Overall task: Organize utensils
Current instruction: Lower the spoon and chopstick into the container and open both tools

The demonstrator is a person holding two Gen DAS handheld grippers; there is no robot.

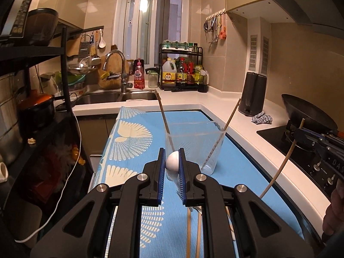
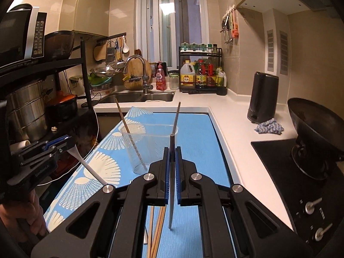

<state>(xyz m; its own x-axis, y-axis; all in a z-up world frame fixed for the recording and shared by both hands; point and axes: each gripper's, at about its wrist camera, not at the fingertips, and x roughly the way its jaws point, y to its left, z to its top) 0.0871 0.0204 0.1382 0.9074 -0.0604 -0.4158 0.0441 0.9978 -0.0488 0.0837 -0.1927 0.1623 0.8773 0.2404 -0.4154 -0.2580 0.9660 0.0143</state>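
The left gripper (image 1: 172, 161) is clamped on one white spoon (image 1: 172, 163); the bowl end sits between its blue pads, and in the right wrist view the spoon's (image 2: 86, 163) white handle slants down and away from that gripper (image 2: 64, 143). The right gripper (image 2: 172, 157) is closed on one chopstick (image 2: 172, 172), held near its middle and nearly upright, the top end rising above the pads and the lower end hanging free below them. In the left wrist view that gripper (image 1: 301, 136) shows at the right edge with the chopstick (image 1: 279, 169) slanting through it.

Just ahead of both grippers stands one clear cup (image 1: 194, 148) on the blue patterned mat (image 1: 129, 146). In the left view two chopsticks lean in it: one (image 1: 164, 118) against the left rim, the other (image 1: 231, 116) against the right. In the right view only the left-leaning one (image 2: 124, 118) can be made out clearly in the cup (image 2: 148, 148), since the held chopstick lines up with the other.

Below the grippers, on the mat (image 2: 193, 129), lie more chopsticks: two pale shafts (image 1: 188, 232) show in the left view, and about three (image 2: 158, 232) in the right view, with a metal handle (image 2: 146, 235) beside them. Their ends are hidden behind the gripper bodies, so the exact count is uncertain.

A person's hand (image 2: 28, 212) grips the left gripper's handle.
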